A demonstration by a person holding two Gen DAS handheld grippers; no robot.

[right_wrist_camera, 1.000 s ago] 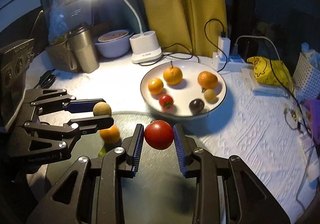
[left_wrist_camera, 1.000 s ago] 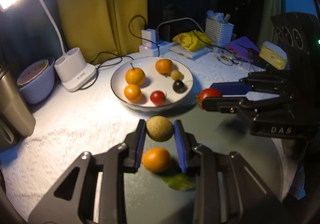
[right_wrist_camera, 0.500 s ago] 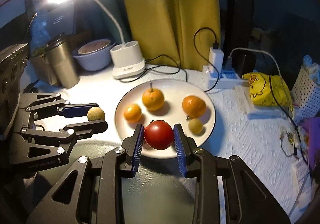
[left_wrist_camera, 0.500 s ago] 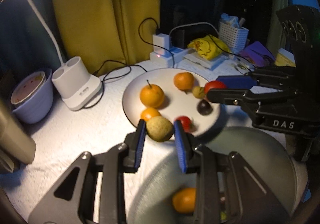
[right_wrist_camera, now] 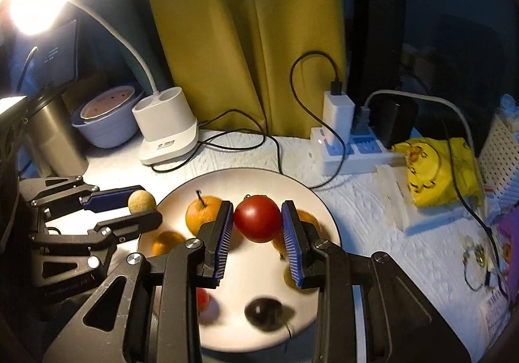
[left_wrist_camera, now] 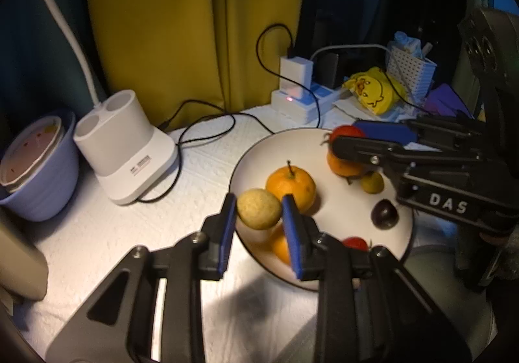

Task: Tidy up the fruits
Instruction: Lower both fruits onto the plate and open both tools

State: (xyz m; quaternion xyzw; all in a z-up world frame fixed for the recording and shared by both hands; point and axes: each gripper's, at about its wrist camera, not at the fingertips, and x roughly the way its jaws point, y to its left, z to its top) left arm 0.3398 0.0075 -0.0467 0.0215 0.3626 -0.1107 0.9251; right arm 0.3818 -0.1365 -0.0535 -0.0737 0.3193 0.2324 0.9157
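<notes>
Right wrist: lamp base [right_wrist_camera: 167, 133] and power strip [right_wrist_camera: 350, 152] behind plate [right_wrist_camera: 311, 197].

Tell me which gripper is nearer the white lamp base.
Left. The left gripper, holding the tan fruit, sits just in front of the lamp base; the right gripper, holding the tomato, is farther right over the plate.

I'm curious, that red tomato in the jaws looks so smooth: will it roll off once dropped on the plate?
Probably a little: the tomato is round and glossy. The white plate has a raised rim, and nearby oranges would likely stop it.

White-clothed table [right_wrist_camera: 366, 201]: plate [right_wrist_camera: 327, 217], lamp base [right_wrist_camera: 168, 136].
</notes>
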